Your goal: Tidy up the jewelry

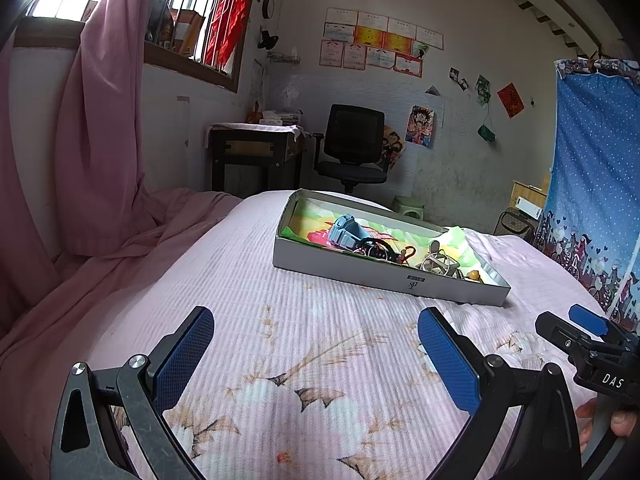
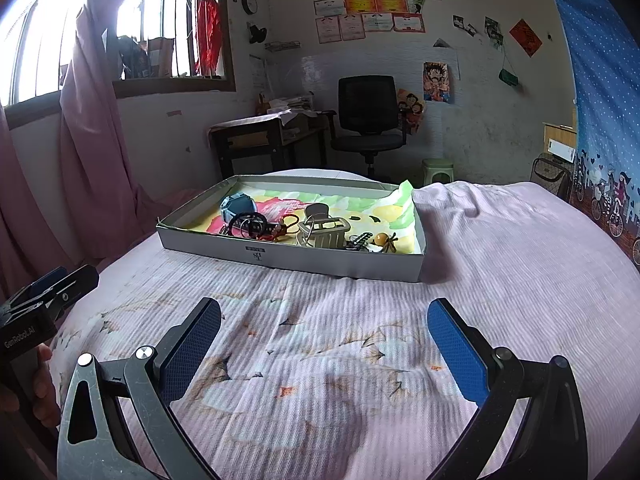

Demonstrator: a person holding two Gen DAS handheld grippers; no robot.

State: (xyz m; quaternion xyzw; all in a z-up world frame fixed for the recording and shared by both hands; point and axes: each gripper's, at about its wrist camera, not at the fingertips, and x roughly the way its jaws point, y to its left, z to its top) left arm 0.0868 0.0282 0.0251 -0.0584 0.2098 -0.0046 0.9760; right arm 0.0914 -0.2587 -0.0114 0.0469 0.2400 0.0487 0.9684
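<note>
Box point(image 2: 332, 258) beyond both hand-held grippers.

Daylight pours through a barred window point(image 2: 120, 36) with pink curtains point(image 1: 96, 128), onto a grey wall hung with certificates point(image 2: 372, 8), a black office chair point(image 2: 370, 116) and a dark desk point(image 1: 256, 156).

pink floral bed point(image 2: 500, 264), shallow grey box point(image 2: 296, 256)

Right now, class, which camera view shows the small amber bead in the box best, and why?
The right wrist view: the amber bead sits clear in the shallow box, dark loops beside it, seen over the near wall. In the left wrist view the bead is a small orange spot half hidden behind that wall near the box's right end.
</note>
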